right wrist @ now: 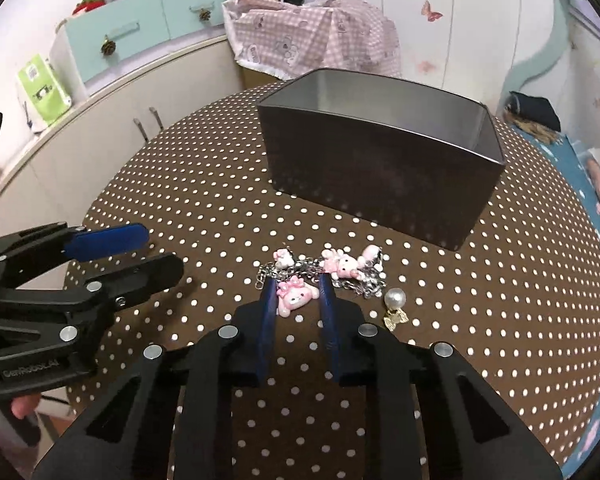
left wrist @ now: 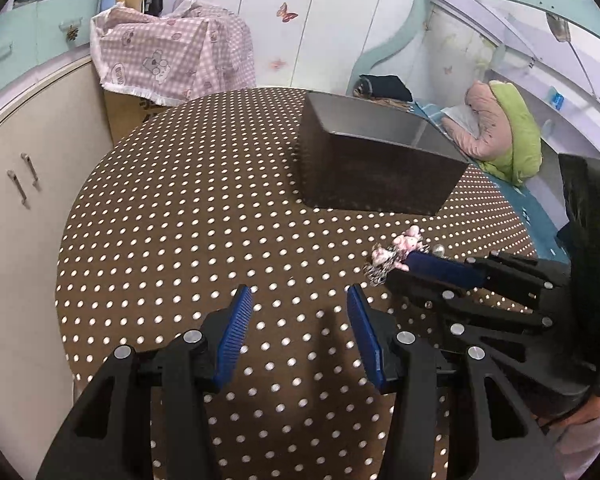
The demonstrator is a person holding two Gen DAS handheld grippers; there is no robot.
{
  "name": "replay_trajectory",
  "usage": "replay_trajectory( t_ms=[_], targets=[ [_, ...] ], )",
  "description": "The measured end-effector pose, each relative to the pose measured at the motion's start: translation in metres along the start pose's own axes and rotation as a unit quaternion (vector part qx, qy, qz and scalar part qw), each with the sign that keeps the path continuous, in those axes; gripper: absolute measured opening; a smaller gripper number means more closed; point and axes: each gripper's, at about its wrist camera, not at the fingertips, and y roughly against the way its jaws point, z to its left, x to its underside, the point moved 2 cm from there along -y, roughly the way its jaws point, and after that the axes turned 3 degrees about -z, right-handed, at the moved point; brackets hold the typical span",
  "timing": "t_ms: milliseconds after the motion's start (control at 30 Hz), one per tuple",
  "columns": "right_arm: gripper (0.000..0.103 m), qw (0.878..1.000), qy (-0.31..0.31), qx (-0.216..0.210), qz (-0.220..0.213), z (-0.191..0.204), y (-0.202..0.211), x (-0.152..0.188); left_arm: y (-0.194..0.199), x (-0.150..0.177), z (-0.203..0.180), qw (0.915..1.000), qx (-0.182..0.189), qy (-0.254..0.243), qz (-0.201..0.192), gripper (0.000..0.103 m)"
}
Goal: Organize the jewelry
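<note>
The right gripper [right wrist: 298, 292] stands parted around a pink charm [right wrist: 294, 300] on the chain [right wrist: 360, 286], not clenched. The left gripper [left wrist: 300, 300] hangs released over the table [left wrist: 180, 220], near the tin [right wrist: 380, 168].

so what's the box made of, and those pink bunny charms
Box: looks like metal tin, dark matte outside, brushed silvery walls inside with soft sheen. Pink bunny charms: probably glossy resin or plastic, judging by bright highlights, strung on a silvery chain that seems metal.
</note>
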Motion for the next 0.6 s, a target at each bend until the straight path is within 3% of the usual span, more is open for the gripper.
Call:
replay_trajectory(
  t_ms=[33, 367, 600],
  targets=[
    [0.017, 1.000, -0.006, 0.003, -0.002, -0.002, 0.002, 0.000, -0.001, -0.002, -0.002, 1.0000, 0.005, -0.001, -0.003, 0.048],
    [0.018, 0.999, -0.043, 0.007, -0.026, -0.024, 0.031, -0.003, -0.006, -0.016, -0.011, 0.9999, 0.010, -0.002, -0.007, 0.048],
    [0.006, 0.997, -0.047, 0.007, -0.066, -0.034, 0.068, -0.016, -0.009, -0.019, -0.019, 0.9999, 0.014, -0.005, -0.006, 0.048]
  ],
)
